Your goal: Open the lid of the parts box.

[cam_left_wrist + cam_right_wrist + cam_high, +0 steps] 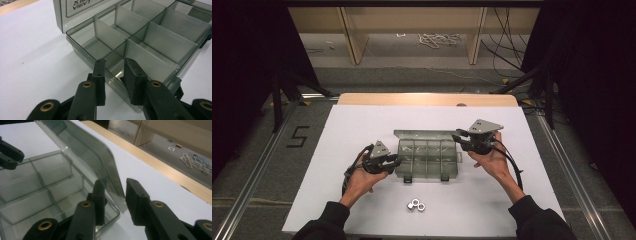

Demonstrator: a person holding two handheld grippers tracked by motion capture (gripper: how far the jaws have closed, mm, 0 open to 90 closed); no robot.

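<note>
The box [427, 156] is smoky clear plastic, glossy and smooth, as are its lid [87, 157] and dividers [130, 23]. The sheet [362, 125] under it is matt white, the table edge [427, 99] pale wood. Two nuts [416, 204] are shiny metal. The jaws are matt black plastic with brass-coloured rivets [87, 84].

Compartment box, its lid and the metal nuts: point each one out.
compartment box [427, 155], high view, on a middle divider.
lid [82, 147], right gripper view, on its raised clear panel.
metal nuts [416, 204], high view, on the pair lying before the box.
</note>
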